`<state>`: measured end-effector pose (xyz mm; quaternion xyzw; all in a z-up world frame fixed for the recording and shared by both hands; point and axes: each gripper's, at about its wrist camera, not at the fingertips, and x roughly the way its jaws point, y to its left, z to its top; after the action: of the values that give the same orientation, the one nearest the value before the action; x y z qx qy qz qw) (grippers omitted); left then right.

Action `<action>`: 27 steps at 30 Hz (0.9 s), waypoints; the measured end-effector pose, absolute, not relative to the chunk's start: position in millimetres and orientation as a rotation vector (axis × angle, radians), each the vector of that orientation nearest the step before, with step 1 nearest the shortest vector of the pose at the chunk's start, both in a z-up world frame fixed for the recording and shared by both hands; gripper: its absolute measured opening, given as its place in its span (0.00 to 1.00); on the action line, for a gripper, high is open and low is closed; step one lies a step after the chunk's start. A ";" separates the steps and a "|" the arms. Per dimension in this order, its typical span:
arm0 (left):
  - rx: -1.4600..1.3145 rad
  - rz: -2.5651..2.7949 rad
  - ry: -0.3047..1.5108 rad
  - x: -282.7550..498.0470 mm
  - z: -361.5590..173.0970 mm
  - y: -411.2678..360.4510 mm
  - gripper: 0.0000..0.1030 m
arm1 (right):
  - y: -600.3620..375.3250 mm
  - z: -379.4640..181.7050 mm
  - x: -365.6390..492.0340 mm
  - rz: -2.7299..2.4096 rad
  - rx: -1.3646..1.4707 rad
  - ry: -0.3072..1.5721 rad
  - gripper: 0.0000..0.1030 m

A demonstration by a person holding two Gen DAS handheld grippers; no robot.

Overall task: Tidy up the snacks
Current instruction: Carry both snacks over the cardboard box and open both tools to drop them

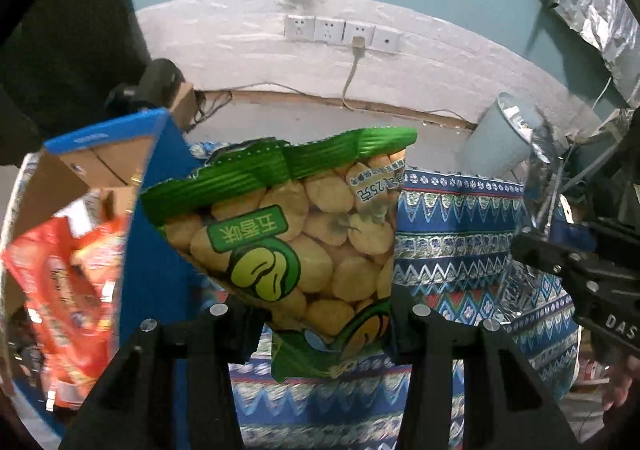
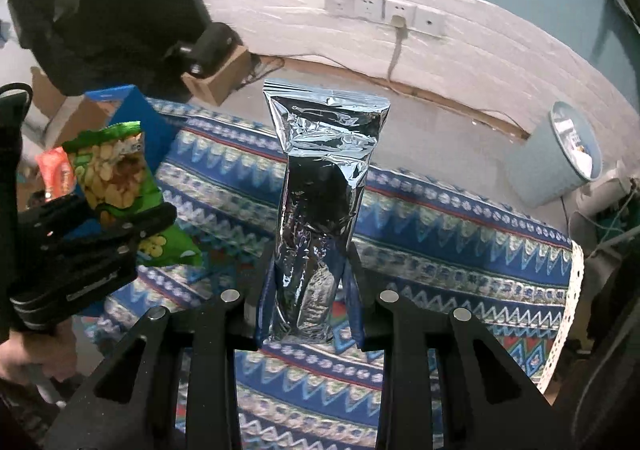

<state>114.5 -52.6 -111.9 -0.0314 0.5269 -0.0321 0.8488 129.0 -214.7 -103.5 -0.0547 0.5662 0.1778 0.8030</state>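
Observation:
My left gripper (image 1: 320,314) is shut on a green bag of beans (image 1: 296,234), held up above the patterned tablecloth (image 1: 452,226); the same green bag (image 2: 116,178) shows at the left of the right wrist view. My right gripper (image 2: 310,290) is shut on a tall silver foil pack (image 2: 320,186), held upright over the cloth. In the left wrist view the right gripper body and the silver pack (image 1: 544,170) appear at the right edge. A blue cardboard box (image 1: 132,178) stands open at the left, with an orange-red snack bag (image 1: 68,290) in it.
A grey waste bin (image 2: 560,154) stands on the floor beyond the table's far right. A small brown carton (image 2: 220,78) and dark equipment sit at the back left. Wall sockets (image 2: 384,10) with a cable run along the white wall.

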 end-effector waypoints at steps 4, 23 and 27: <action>-0.045 -0.068 1.081 100.4 -87.2 -31.9 0.46 | -194.8 -92.4 122.7 0.420 -0.104 1.204 0.28; -0.024 0.040 1.024 51.4 -48.3 90.7 0.46 | -64.5 -44.9 107.3 0.655 -0.114 1.173 0.28; -0.054 0.065 1.015 43.8 -46.8 113.7 0.47 | -38.4 -44.3 106.2 0.698 -0.118 1.182 0.28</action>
<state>43.8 113.7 -46.8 -0.0259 0.4858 0.0309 0.8731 106.2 -38.4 -44.3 -0.0544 0.5453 0.3221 0.7720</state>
